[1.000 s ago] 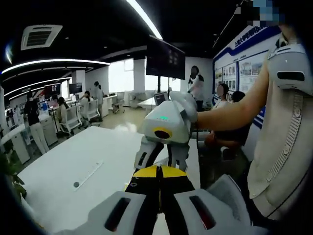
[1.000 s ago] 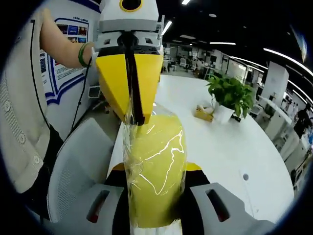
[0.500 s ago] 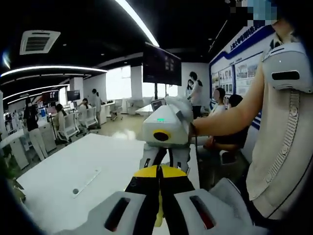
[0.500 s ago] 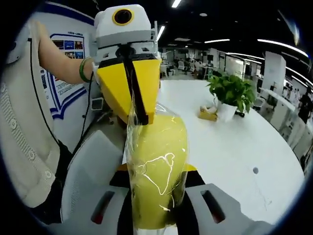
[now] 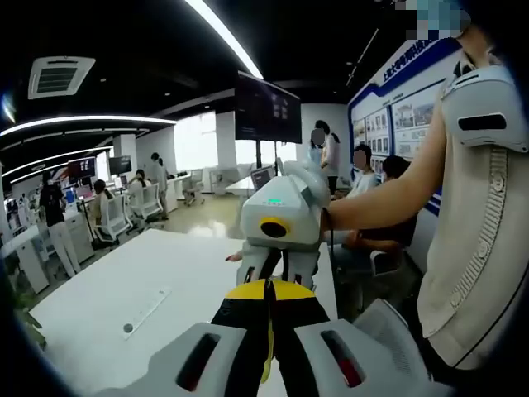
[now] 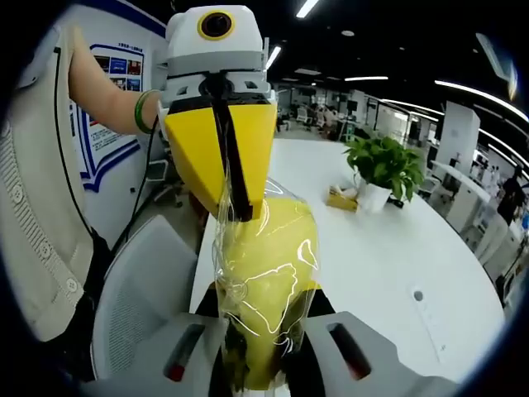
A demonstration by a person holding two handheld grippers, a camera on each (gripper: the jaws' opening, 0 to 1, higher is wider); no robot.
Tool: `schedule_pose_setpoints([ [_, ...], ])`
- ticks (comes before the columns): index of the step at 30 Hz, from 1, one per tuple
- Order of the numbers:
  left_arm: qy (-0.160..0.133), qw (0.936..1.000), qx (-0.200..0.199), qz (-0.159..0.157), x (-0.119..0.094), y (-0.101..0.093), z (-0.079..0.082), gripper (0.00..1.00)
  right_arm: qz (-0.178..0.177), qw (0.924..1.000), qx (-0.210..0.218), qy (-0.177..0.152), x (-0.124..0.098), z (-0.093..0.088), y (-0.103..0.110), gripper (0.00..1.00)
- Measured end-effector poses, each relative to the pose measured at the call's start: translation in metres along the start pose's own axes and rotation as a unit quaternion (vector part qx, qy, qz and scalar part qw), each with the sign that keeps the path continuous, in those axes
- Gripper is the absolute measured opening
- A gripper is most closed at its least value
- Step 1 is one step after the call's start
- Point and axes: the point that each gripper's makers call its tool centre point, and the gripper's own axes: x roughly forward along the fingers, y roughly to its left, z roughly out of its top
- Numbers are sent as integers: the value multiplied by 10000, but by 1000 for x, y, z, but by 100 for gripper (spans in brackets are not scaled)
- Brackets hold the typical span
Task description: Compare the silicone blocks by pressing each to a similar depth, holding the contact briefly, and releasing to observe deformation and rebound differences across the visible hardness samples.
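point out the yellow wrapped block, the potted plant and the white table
yellow wrapped block [image 6: 266, 285]: right gripper view, its glossy front face
potted plant [image 6: 382, 161]: right gripper view, its leaves
white table [image 6: 380, 256]: right gripper view, bare top

1. White table [image 6: 388, 256], long and curved at the far end [image 5: 107, 298].
2. On it: potted plant [image 6: 382, 165], with a yellowish item [image 6: 340, 198] just beside the pot.
3. Flush in the top: power strip [image 5: 147, 299], round grommet [image 6: 417, 295].

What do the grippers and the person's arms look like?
Each gripper has yellow jaws on a white body with a yellow ring, as on the left gripper and the right gripper. The person wears a pale buttoned top and a green wristband.
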Motion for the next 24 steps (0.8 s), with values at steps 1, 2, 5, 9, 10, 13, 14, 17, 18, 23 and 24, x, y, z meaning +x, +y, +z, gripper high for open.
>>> schedule_pose_setpoints([
  [1, -3, 10000, -13, -6, 0, 0, 0, 0, 7, 10000, 12, 6, 0, 0, 1, 6],
  [2, -7, 10000, -12, -18, 1, -1, 0, 0, -49, 10000, -36, -7, 0, 0, 1, 6],
  [5, -21, 10000, -19, -38, 2, -2, -1, 0, -47, 10000, 8, -2, 0, -2, 2, 6],
  [9, -20, 10000, -19, -71, 5, -4, -2, 0, -21, 9999, 154, 28, -2, -5, 3, 7],
  [10, -23, 10000, -13, -78, 4, -1, -2, 0, -20, 9999, 153, 21, -2, -5, 3, 7],
  [13, -1, 9999, 17, -104, 5, -3, -3, 0, -45, 9999, 129, 35, -2, -6, 4, 7],
  [14, -2, 9999, 12, -113, 5, -3, -3, 0, -48, 9999, 123, 35, -2, -7, 4, 7],
  [17, -14, 9999, 5, -115, 5, -4, -3, 0, -68, 9999, 144, 28, -2, -6, 3, 7],
  [18, -17, 9999, 8, -114, 5, -4, -2, 0, -62, 9999, 155, 22, -2, -5, 4, 7],
  [23, -36, 9999, -4, -104, 5, -5, -2, 0, -61, 9999, 140, 39, -1, -5, 4, 7],
  [24, -32, 9999, -5, -102, 6, -5, -2, 0, -62, 9999, 120, 43, -1, -4, 4, 7],
])
